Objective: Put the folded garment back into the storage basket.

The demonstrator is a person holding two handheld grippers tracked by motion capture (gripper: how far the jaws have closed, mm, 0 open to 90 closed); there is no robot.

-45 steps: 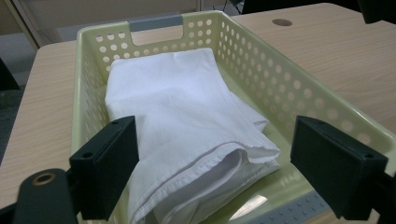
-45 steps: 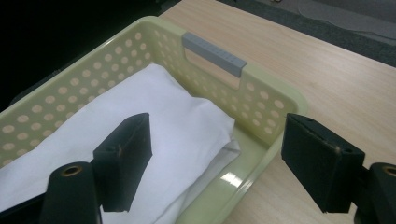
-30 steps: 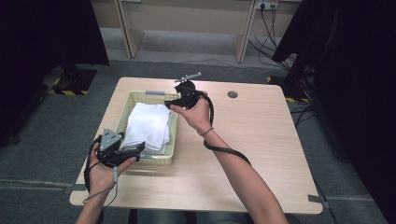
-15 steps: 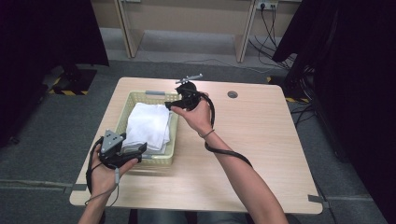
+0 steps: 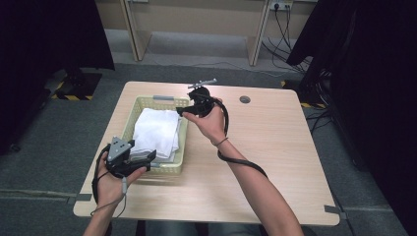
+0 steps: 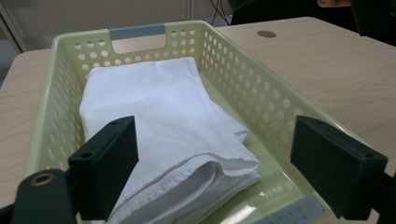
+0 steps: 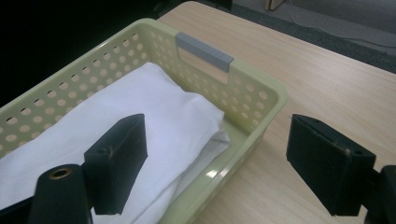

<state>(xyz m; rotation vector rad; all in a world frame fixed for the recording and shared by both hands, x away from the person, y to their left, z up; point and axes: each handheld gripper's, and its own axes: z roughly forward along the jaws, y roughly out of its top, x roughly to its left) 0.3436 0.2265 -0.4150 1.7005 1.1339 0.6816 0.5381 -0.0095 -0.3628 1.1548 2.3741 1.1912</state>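
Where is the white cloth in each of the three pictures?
High view: the white cloth lies folded in the yellow basket, left of middle.
Left gripper view: it lies in the basket at the middle, reaching down between the two black jaws.
Right gripper view: it lies at the left, partly behind the left jaw.
Shared landmark: the grey handle on the basket's end wall.

Even overhead light, dark room edges, glare on the basket floor (image 6: 243,213).
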